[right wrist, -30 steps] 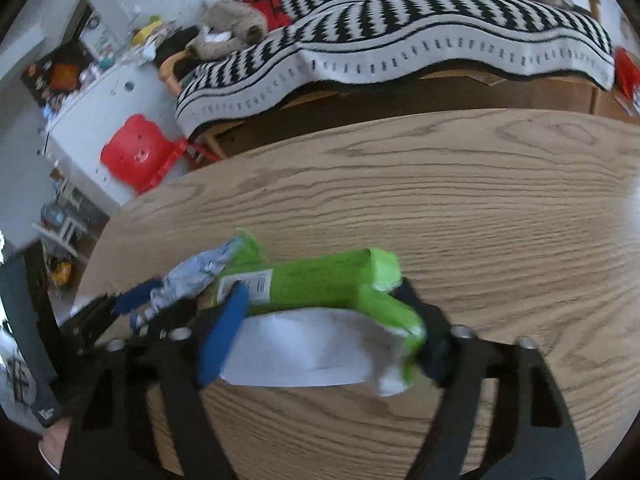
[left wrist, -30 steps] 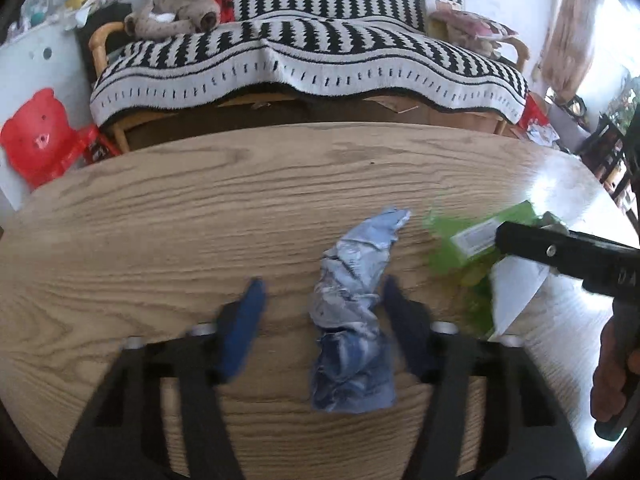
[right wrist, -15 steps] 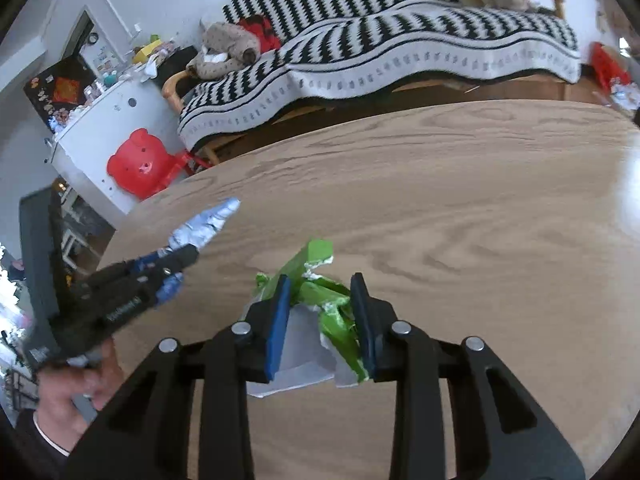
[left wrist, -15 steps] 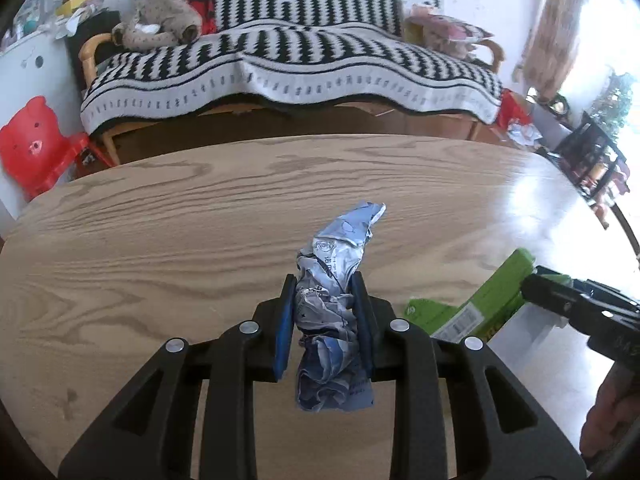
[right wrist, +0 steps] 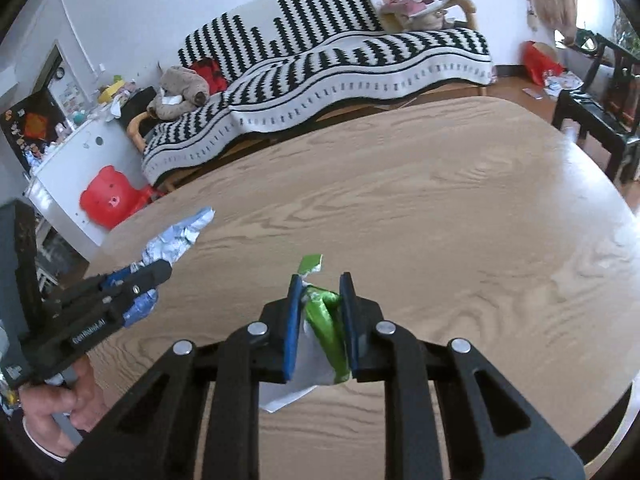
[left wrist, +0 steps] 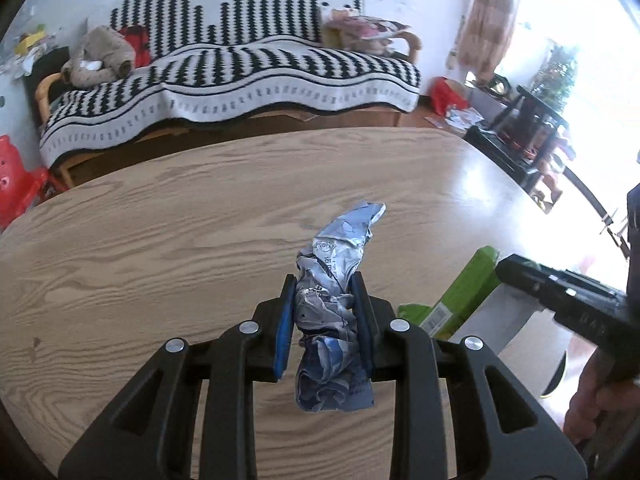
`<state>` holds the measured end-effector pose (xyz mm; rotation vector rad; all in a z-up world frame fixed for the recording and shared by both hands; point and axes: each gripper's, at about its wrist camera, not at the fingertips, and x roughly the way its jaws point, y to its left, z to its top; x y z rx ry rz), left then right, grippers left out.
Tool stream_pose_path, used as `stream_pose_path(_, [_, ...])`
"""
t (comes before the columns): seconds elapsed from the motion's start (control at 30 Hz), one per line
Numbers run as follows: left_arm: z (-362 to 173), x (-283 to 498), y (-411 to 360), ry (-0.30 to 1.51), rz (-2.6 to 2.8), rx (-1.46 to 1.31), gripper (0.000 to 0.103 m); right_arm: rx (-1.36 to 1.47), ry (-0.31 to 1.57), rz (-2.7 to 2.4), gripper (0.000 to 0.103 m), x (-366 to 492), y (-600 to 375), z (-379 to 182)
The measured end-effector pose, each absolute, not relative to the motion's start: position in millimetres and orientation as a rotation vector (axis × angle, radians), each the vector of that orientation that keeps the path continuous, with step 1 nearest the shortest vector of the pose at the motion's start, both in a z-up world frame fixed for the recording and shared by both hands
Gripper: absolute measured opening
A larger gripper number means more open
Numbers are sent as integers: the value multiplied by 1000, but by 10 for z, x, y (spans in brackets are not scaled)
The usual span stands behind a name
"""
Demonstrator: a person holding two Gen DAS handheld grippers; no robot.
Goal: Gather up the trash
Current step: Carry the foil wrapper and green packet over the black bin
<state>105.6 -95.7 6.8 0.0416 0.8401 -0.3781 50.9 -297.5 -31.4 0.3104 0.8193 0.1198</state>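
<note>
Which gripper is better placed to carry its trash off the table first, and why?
Neither clearly: the left gripper is shut on the silver-blue wrapper and the right gripper on the green wrapper. No bin shows. Perhaps right, nearer the wooden table's edge.

Both the left gripper (left wrist: 324, 312) and right gripper (right wrist: 320, 316) have their jaws clamped, held side by side.

Little can be read. The crumpled silver-blue wrapper (left wrist: 334, 308) bears a round printed emblem and a few characters, too creased and small to make out. The green wrapper (left wrist: 460, 300) carries a white barcode label, illegible. White lettering along the left tongs (right wrist: 90, 328) body is too blurred to read.
</note>
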Motion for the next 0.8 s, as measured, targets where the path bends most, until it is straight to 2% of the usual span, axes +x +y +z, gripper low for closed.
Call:
stream_pose_path(0.5, [81, 868, -1913, 839, -522, 111, 26, 341, 753, 4, 19, -103, -3716, -157])
stream_pose_path(0.8, [35, 459, -2815, 844, -685, 152, 26, 411, 710, -157, 19, -790, -4684, -99])
